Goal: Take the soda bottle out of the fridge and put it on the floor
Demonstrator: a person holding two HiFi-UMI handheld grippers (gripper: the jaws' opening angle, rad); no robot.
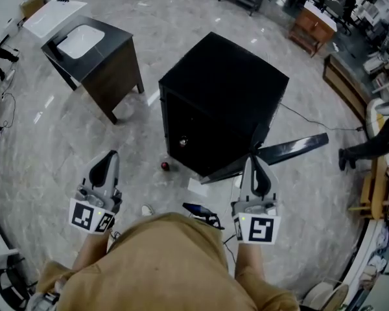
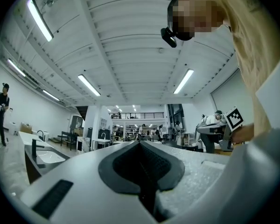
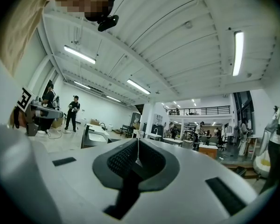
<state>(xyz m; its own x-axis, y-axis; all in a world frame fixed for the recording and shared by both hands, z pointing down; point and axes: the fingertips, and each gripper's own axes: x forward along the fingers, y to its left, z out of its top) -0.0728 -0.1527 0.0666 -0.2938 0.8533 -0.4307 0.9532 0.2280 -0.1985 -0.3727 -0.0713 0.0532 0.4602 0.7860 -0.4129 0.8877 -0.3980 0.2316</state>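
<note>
Both pairs of jaws are pressed together with nothing between them. In the left gripper view the dark pads of the left gripper meet along a single seam. In the right gripper view the right gripper shows the same closed seam. Both views tilt up toward the ceiling lights of a large hall.

From the head view, a person in a tan top holds the two grippers low in front of the body, well apart. Each one points toward the black fridge on the pale grey floor. The fridge door is swung wide open to the right, just beyond the tip of the right gripper. The open front of the fridge is too dark to see inside.

A small dark-red object stands on the floor just beside the fridge's front left corner. It looks like the soda bottle seen from above, though it is too small to be sure. It is clear of both grippers and lies between them, closer to the fridge. A white sheet lies on the floor near the fridge's front edge.

To the left of the fridge and apart from it stands a dark sink cabinet with a white basin. A wooden cabinet stands further back on the right. Someone's dark-trousered legs show at the right edge.
</note>
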